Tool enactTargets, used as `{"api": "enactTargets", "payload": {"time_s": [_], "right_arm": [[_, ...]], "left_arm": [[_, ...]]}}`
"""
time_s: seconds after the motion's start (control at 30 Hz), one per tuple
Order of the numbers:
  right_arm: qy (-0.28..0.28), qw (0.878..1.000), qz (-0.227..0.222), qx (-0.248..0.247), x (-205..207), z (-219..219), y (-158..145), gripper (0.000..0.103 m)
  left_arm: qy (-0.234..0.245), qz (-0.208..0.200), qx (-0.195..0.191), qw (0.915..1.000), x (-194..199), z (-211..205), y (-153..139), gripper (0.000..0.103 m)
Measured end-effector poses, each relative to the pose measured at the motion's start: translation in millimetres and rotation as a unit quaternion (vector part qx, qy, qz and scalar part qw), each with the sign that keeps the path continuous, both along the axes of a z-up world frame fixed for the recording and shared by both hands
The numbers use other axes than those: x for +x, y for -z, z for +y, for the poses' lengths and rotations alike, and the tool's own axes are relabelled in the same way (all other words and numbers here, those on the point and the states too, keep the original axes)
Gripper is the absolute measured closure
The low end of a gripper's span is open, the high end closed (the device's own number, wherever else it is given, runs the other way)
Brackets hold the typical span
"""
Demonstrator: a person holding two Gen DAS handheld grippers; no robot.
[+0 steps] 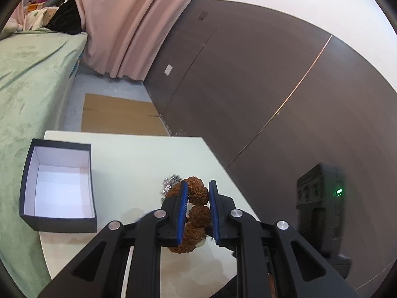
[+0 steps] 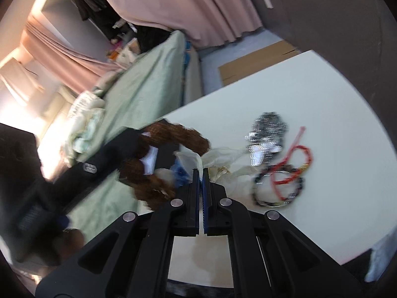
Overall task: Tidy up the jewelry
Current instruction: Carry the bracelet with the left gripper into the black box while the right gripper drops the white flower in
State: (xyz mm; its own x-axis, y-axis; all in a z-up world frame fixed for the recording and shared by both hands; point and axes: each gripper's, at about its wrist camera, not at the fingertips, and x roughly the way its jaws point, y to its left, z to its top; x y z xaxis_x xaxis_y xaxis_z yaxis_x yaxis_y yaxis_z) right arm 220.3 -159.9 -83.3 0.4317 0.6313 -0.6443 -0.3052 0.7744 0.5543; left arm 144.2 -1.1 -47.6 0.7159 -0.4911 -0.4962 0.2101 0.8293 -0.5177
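My left gripper [image 1: 197, 186] is shut on a bracelet of large brown wrinkled beads [image 1: 197, 193], held above the white table [image 1: 139, 164]. The same bracelet [image 2: 178, 136] shows blurred in the right wrist view, held by the other gripper's black body. My right gripper [image 2: 200, 173] is shut on the edge of a clear plastic bag [image 2: 218, 159] that lies on the table. A silver piece [image 2: 265, 136], a red cord bracelet [image 2: 292, 164] and a dark bead bracelet [image 2: 278, 193] lie on the table to the right. An open black box with a white inside [image 1: 59, 186] stands at the table's left.
A bed with a green cover [image 1: 27, 79] runs along the table's left side. A dark panelled wall [image 1: 285, 87] is on the right, flat cardboard [image 1: 119, 116] on the floor beyond, pink curtains [image 1: 119, 19] behind.
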Motion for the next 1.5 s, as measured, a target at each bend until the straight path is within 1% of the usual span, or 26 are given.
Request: {"api": "enactTargets", "payload": {"time_s": [0.1, 0.33, 0.5, 0.63, 0.77, 0.93, 1.07, 1.1, 1.13, 1.17, 1.2, 1.27, 1.3, 1.37, 1.5], "right_arm": [[-0.010, 1.000, 0.001, 0.019, 0, 7, -3, 0.100], [-0.019, 0.999, -0.005, 0.041, -2, 18, -10, 0.100], [-0.017, 0.999, -0.009, 0.037, -1, 23, -13, 0.100], [-0.024, 0.999, -0.020, 0.031, 1, 34, -21, 0.100], [-0.036, 0.999, -0.025, 0.033, 5, 45, -28, 0.100], [-0.055, 0.997, -0.041, 0.035, 8, 69, -46, 0.100], [-0.069, 0.996, -0.044, 0.037, 14, 94, -53, 0.100], [-0.072, 0.996, -0.046, 0.036, 15, 98, -54, 0.100], [-0.074, 0.996, -0.046, 0.036, 17, 104, -53, 0.100], [-0.076, 0.995, -0.045, 0.039, 19, 107, -51, 0.100], [-0.077, 0.995, -0.043, 0.042, 19, 110, -48, 0.100], [-0.077, 0.995, -0.038, 0.046, 21, 112, -39, 0.100], [-0.076, 0.995, -0.034, 0.048, 22, 112, -36, 0.100], [-0.074, 0.996, -0.026, 0.051, 25, 112, -30, 0.100], [-0.075, 0.995, -0.024, 0.060, 29, 114, -30, 0.100]], "left_arm": [[-0.007, 0.007, 0.001, 1.0000, 1, 4, 3, 0.088], [-0.024, -0.005, -0.013, 0.9996, -5, 26, -6, 0.088], [-0.042, -0.018, -0.022, 0.9987, -13, 44, -16, 0.088], [-0.060, -0.035, -0.021, 0.9974, -22, 63, -26, 0.088], [-0.083, -0.044, -0.030, 0.9951, -28, 84, -34, 0.088], [-0.114, -0.046, -0.039, 0.9917, -29, 109, -37, 0.088], [-0.142, -0.035, -0.044, 0.9883, -24, 125, -31, 0.087], [-0.152, -0.030, -0.051, 0.9866, -24, 131, -29, 0.085], [-0.158, -0.021, -0.060, 0.9853, -22, 135, -26, 0.066], [-0.165, -0.016, -0.066, 0.9839, -21, 138, -24, 0.042], [-0.175, -0.022, -0.070, 0.9818, -24, 141, -23, 0.038], [-0.181, -0.031, -0.066, 0.9808, -26, 143, -25, 0.037], [-0.181, -0.025, -0.061, 0.9812, -26, 143, -26, 0.037], [-0.179, -0.018, -0.064, 0.9816, -29, 145, -24, 0.037], [-0.190, -0.008, -0.053, 0.9803, -37, 147, -26, 0.029]]}}
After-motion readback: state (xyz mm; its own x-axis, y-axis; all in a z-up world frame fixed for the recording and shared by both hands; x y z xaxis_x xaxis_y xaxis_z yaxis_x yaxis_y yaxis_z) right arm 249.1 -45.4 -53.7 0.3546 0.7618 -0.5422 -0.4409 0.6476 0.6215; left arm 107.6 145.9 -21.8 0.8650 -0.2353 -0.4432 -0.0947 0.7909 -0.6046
